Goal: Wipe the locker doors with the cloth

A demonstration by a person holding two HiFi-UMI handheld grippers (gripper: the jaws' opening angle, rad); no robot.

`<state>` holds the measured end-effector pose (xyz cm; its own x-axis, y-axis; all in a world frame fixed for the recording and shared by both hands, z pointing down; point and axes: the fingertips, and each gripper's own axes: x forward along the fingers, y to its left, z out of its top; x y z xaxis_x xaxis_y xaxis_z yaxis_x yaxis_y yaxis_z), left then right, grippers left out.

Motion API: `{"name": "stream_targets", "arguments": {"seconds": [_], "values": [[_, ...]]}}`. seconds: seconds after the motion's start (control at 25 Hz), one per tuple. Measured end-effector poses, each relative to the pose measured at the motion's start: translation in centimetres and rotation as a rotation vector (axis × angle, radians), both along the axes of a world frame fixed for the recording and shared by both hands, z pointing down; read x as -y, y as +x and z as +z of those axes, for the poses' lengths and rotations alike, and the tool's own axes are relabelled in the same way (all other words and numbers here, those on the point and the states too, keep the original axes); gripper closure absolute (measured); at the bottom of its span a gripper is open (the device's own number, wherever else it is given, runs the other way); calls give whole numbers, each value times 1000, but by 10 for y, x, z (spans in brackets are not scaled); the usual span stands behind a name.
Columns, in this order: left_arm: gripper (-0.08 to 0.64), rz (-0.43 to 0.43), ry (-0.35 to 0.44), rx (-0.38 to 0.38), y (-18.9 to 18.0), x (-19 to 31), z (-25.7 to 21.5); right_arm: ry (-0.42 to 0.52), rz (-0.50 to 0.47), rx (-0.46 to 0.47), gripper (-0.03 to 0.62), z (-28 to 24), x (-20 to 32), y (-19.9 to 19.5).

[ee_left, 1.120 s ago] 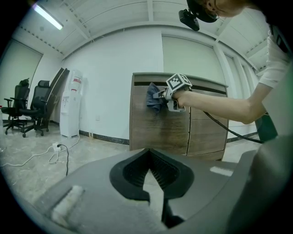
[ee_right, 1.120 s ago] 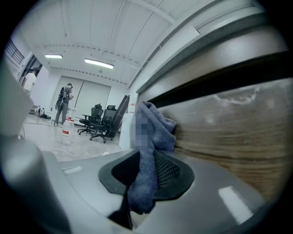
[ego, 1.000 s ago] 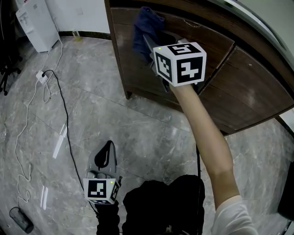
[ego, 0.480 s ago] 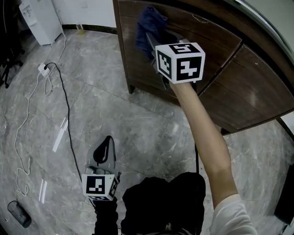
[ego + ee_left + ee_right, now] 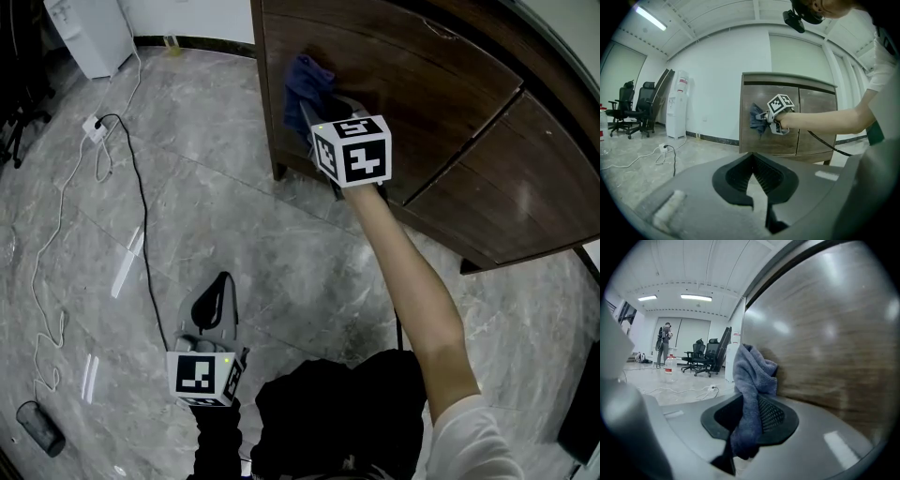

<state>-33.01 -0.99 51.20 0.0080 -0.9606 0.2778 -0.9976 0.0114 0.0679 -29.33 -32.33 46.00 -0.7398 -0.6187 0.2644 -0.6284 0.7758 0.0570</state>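
Downward swept the right claw, clamped on the blue-grey cloth against the dark wooden locker door, mid-wipe; left claw closed, empty.

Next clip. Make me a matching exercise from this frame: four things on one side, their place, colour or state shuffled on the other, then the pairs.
1 cloth
2 left gripper
3 power strip
4 locker door

A jaws together, nothing between
B lying on the grey floor
C dark brown wood
D clamped in the right gripper, held at the door

Pairs: 1-D, 2-A, 3-B, 4-C
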Motion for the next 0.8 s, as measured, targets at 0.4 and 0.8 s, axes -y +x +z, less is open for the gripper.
{"name": "stream_targets", "arguments": {"seconds": [0.4, 0.8], "values": [[558, -10, -30, -8, -12, -2, 14, -121, -11, -48, 503, 90, -1, -17], [558, -32, -48, -24, -21, -3, 25, -190, -33, -136, 503, 155, -2, -34]]}}
